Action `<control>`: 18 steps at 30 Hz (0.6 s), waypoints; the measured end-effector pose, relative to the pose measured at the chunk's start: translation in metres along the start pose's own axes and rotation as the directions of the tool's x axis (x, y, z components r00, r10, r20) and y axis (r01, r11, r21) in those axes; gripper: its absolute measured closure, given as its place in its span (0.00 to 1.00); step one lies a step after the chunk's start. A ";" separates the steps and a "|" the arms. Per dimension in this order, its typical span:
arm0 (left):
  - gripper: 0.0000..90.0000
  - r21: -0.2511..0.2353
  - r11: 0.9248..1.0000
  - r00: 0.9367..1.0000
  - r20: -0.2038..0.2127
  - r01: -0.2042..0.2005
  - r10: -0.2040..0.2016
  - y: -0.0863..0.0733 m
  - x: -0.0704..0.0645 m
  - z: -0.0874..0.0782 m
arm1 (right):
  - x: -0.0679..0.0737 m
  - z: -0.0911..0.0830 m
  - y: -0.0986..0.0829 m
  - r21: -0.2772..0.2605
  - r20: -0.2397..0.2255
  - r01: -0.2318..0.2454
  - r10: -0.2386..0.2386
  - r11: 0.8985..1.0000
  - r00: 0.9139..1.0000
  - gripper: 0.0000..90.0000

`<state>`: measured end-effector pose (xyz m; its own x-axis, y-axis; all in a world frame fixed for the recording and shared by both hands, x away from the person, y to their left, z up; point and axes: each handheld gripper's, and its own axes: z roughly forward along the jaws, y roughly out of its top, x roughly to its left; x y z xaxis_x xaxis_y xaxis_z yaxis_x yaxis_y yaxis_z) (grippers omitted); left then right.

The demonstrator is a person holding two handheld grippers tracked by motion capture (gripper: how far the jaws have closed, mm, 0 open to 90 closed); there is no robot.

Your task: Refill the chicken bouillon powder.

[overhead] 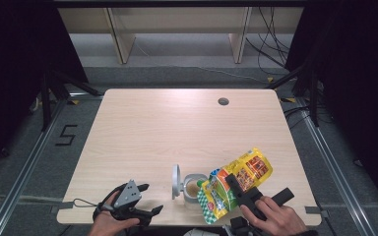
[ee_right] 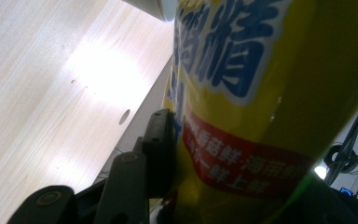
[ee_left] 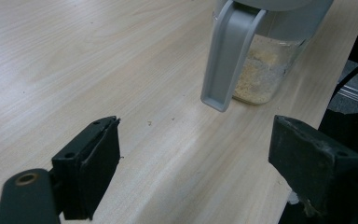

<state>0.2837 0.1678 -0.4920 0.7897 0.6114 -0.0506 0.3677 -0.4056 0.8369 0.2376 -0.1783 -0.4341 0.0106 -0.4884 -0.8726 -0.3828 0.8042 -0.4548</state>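
While the table [overhead: 177,128] lies mostly bare, the yellow bag [overhead: 234,183] tilts over the open jar [overhead: 193,188] at the near edge, clamped between the right gripper's [overhead: 239,191] jaws. The left gripper [overhead: 137,204] rests beside the jar, jaws spread wide, holding nothing.

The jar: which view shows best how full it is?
The left gripper view: the jar is close, and its clear wall shows beige crumbs low inside, behind a grey handle. The high view shows it small, from above, lid open beside the bag. The right gripper view catches a pale edge, perhaps its rim.
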 end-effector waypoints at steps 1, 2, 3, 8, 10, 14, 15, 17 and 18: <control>0.18 -0.005 1.000 1.000 -0.004 0.004 -0.004 0.000 0.000 0.000 | 0.000 0.000 0.000 0.007 0.000 -0.006 0.006 1.000 1.000 0.70; 0.18 -0.004 1.000 1.000 -0.005 0.003 -0.003 0.000 0.000 0.000 | 0.000 0.000 0.000 0.009 -0.003 0.002 -0.002 1.000 1.000 0.70; 0.18 -0.006 1.000 1.000 -0.005 0.004 -0.004 0.000 -0.001 0.001 | 0.000 0.000 0.000 0.009 -0.002 0.002 -0.002 1.000 1.000 0.70; 0.18 -0.004 1.000 1.000 -0.004 -0.009 0.009 0.000 0.000 0.000 | 0.001 0.000 0.001 0.006 0.002 -0.002 0.002 1.000 1.000 0.70; 0.18 0.000 1.000 1.000 0.000 -0.003 0.003 0.000 0.000 0.000 | 0.002 0.000 0.001 0.004 -0.005 -0.003 0.003 1.000 1.000 0.70; 0.18 0.004 1.000 1.000 0.001 -0.006 0.006 0.000 0.000 0.000 | 0.002 0.000 0.002 0.002 -0.006 0.005 -0.005 1.000 1.000 0.71; 0.18 0.003 1.000 1.000 0.001 -0.006 0.006 0.000 0.000 0.000 | 0.001 0.001 0.001 -0.001 -0.031 0.006 -0.006 1.000 1.000 0.71; 0.18 -0.005 1.000 1.000 -0.004 -0.003 0.003 0.000 0.000 0.000 | 0.002 0.001 0.002 0.005 -0.006 0.009 -0.009 1.000 1.000 0.71; 0.18 -0.005 1.000 1.000 -0.004 -0.004 0.004 0.000 0.000 0.000 | 0.002 0.000 0.002 0.003 -0.006 0.007 -0.007 1.000 1.000 0.71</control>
<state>0.2836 0.1676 -0.4924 0.7893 0.6123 -0.0455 0.3623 -0.4047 0.8396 0.2373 -0.1778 -0.4364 0.0082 -0.4963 -0.8681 -0.3797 0.8016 -0.4619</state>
